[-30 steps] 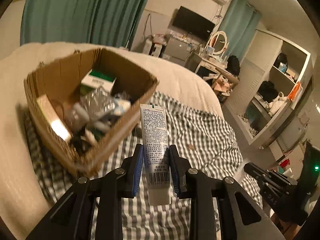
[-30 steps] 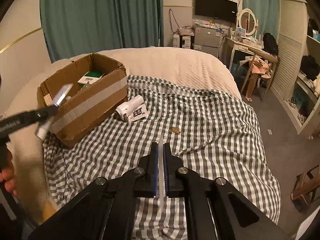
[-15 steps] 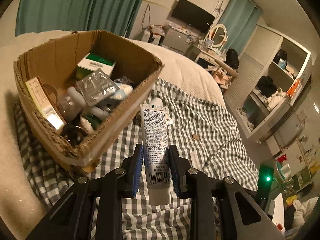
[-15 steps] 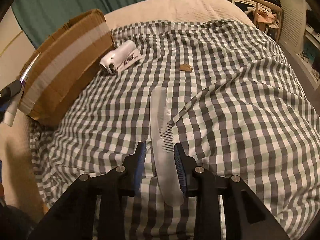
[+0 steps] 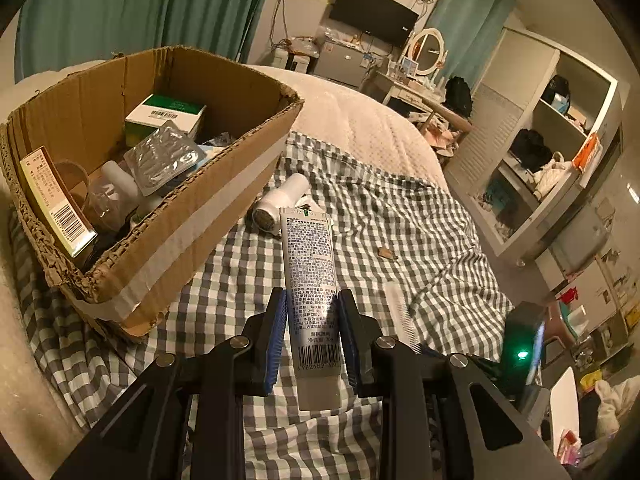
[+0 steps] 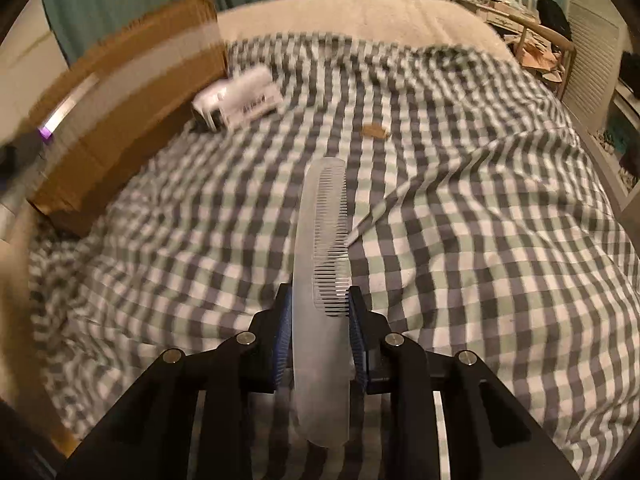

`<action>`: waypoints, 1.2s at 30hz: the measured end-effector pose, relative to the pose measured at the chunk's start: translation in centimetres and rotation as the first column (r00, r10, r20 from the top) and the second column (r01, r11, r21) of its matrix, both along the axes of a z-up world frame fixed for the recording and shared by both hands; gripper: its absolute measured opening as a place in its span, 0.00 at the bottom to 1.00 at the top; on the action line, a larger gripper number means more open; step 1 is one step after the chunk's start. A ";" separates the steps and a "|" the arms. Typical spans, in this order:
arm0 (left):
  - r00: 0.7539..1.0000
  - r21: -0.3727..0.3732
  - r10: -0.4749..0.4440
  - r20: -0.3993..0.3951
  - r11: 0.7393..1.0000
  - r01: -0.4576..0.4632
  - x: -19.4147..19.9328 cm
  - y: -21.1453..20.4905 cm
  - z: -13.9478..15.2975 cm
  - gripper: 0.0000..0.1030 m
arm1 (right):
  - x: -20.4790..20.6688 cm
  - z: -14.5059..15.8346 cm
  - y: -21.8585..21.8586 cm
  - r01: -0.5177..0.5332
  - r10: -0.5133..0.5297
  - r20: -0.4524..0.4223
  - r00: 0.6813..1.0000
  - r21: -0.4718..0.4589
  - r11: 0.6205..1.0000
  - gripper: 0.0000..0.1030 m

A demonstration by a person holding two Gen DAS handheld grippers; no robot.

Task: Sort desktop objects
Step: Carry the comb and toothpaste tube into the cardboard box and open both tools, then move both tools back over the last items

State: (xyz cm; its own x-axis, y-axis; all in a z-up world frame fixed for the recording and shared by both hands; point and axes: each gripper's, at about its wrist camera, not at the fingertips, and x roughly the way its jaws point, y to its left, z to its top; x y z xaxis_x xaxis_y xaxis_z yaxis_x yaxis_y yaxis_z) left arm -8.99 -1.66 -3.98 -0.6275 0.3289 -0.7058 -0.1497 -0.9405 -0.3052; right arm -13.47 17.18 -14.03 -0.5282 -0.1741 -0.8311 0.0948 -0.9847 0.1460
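Left tool [image 5: 312, 320] pinches a white printed tube [image 5: 310, 276]; right tool [image 6: 319, 322] pinches a translucent comb [image 6: 320, 264].

Not much legible here tbh. The white tube [image 5: 311, 300] pinched in the left tongs [image 5: 312, 334] has dense Chinese print, too tiny to read, plus a barcode with digits, "9" and "72682" or so. Barcodes on the boxes are unreadable.
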 end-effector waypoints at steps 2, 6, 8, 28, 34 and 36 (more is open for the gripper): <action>1.000 0.004 -0.004 -0.021 1.000 0.004 0.2 -0.1 0.8 0.25 | 0.7 2.1 0.2 0.001 -0.004 -0.042 0.999 -0.069 0.998 0.25; 0.994 0.038 0.016 -0.111 0.999 -0.012 0.4 -1.3 4.7 0.25 | 1.3 8.1 -1.9 -0.083 0.059 -0.171 0.984 -0.136 0.987 0.25; 0.987 0.070 0.048 -0.155 0.997 -0.038 0.0 -2.8 7.0 0.25 | 0.5 11.4 -3.7 -0.137 0.099 -0.224 0.969 -0.159 0.978 0.25; 0.970 -0.106 0.167 -0.176 0.977 -0.188 -6.3 -12.5 6.2 0.83 | -11.5 19.0 -11.7 -0.133 0.014 -0.299 0.954 -0.381 0.915 0.65; 0.971 0.018 0.105 -0.214 0.994 -0.104 -1.4 -8.3 7.4 0.89 | -6.6 18.1 -5.4 -0.077 0.008 -0.319 0.948 -0.202 0.976 0.66; 0.970 0.038 0.087 -0.228 0.996 -0.081 0.0 -6.1 7.1 0.96 | -4.6 17.3 -3.5 -0.057 0.023 -0.343 0.939 -0.089 0.994 0.66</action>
State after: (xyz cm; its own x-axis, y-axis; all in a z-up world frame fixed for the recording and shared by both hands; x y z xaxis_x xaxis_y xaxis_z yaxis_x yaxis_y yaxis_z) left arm -9.02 -7.78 3.15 -0.7974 0.2861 -0.5314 -0.1396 -0.9440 -0.2988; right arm -18.10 13.67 3.26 -0.7679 -0.2707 -0.5805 0.1945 -0.9621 0.1913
